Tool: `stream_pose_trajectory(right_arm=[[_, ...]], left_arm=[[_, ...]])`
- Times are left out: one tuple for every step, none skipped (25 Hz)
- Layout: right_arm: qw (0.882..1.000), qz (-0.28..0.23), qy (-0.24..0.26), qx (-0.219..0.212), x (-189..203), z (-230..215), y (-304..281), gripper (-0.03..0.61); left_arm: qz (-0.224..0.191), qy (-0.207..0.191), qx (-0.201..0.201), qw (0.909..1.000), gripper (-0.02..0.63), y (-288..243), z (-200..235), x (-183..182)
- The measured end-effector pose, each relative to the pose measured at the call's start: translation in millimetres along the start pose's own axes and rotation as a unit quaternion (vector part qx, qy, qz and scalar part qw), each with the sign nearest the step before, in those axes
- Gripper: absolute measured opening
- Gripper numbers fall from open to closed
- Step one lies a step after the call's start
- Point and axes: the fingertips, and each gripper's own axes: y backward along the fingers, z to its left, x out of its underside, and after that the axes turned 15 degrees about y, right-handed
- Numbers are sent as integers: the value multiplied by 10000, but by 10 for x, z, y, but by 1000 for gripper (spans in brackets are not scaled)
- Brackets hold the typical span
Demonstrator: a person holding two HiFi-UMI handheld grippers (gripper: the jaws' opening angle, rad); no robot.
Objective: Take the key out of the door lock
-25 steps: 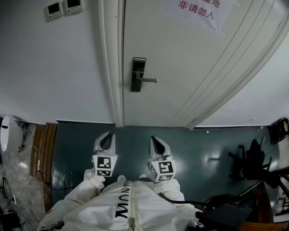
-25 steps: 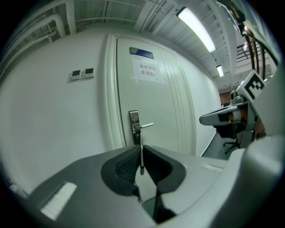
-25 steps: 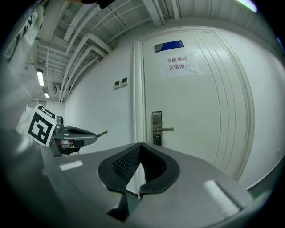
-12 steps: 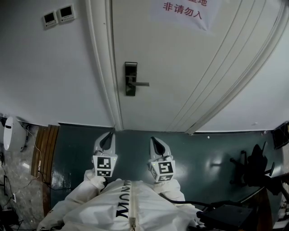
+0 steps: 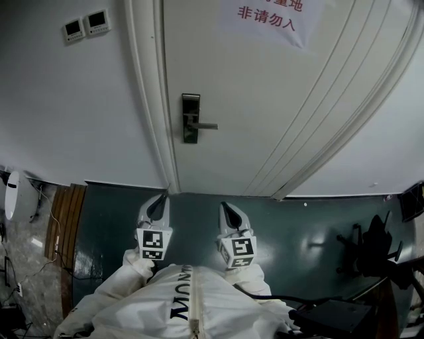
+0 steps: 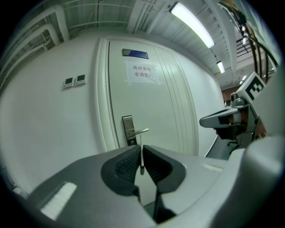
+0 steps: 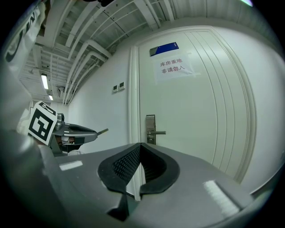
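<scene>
The dark metal door lock (image 5: 190, 118) with its lever handle sits on the white door (image 5: 265, 99), well ahead of both grippers. It also shows in the left gripper view, lock (image 6: 128, 129), and in the right gripper view, lock (image 7: 151, 129). My left gripper (image 5: 161, 200) is shut on a thin metal key (image 6: 141, 156), whose blade sticks out past the tips. From the right gripper view the key (image 7: 103, 131) pokes out of the left gripper (image 7: 94, 132). My right gripper (image 5: 226, 206) is shut with nothing in it, jaws meeting at the tips (image 7: 140, 145).
A paper sign (image 5: 268, 16) hangs on the door. Two wall control panels (image 5: 87, 23) are left of the frame. A black office chair (image 5: 370, 245) stands on the dark green floor (image 5: 298, 225) at the right. Cables and a white device (image 5: 13, 195) lie at the left.
In the head view the door and lock have slid left and slightly down. Both grippers hold the same pose in front of the body, the key still in the left one.
</scene>
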Motion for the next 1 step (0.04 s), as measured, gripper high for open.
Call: stream_pose_trajectory(right_arm=[[10000, 4, -3, -5, -1, 3, -5, -2]], left_arm=[[2, 3, 4, 10000, 23, -3, 2, 3]])
